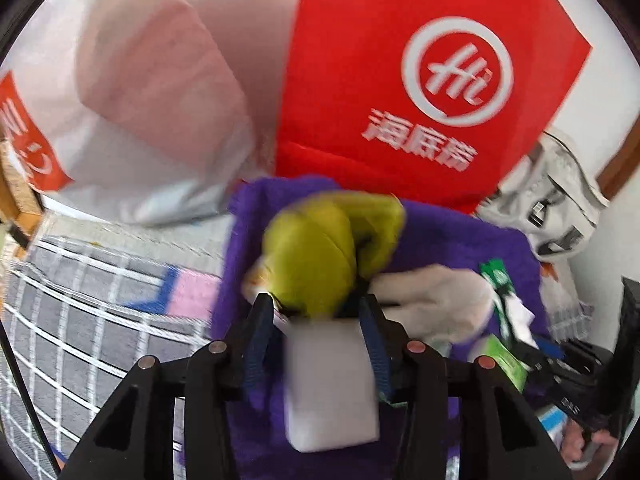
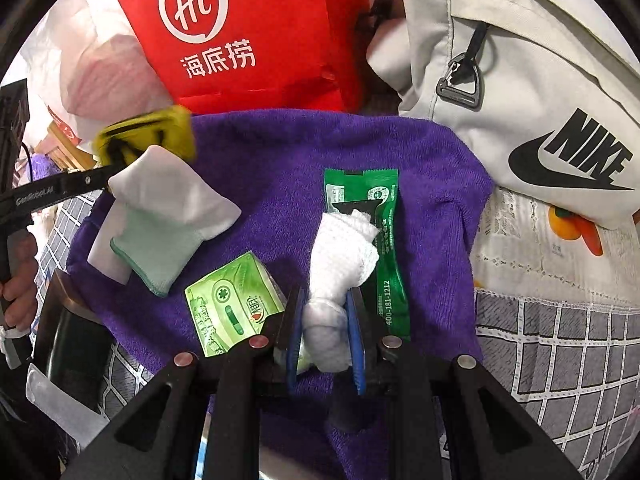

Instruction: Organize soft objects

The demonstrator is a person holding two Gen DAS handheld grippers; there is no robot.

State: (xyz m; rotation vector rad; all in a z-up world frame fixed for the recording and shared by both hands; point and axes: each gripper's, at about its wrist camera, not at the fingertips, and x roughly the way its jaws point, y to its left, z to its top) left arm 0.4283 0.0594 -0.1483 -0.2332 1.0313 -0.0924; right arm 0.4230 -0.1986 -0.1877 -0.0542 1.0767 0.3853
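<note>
On the towel (image 2: 256,152): folded cloth (image 2: 168,216) at left, tissue pack (image 2: 232,300) near the front, sachet (image 2: 380,248) at right. Behind the towel stands the paper bag (image 2: 260,32); backpack (image 2: 520,80) right of it.

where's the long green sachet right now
In the right wrist view the long green sachet lies lengthwise on the purple towel, right of centre, partly under the rolled white cloth.

yellow-green cloth (image 1: 316,248) on purple towel (image 1: 460,248)
</note>
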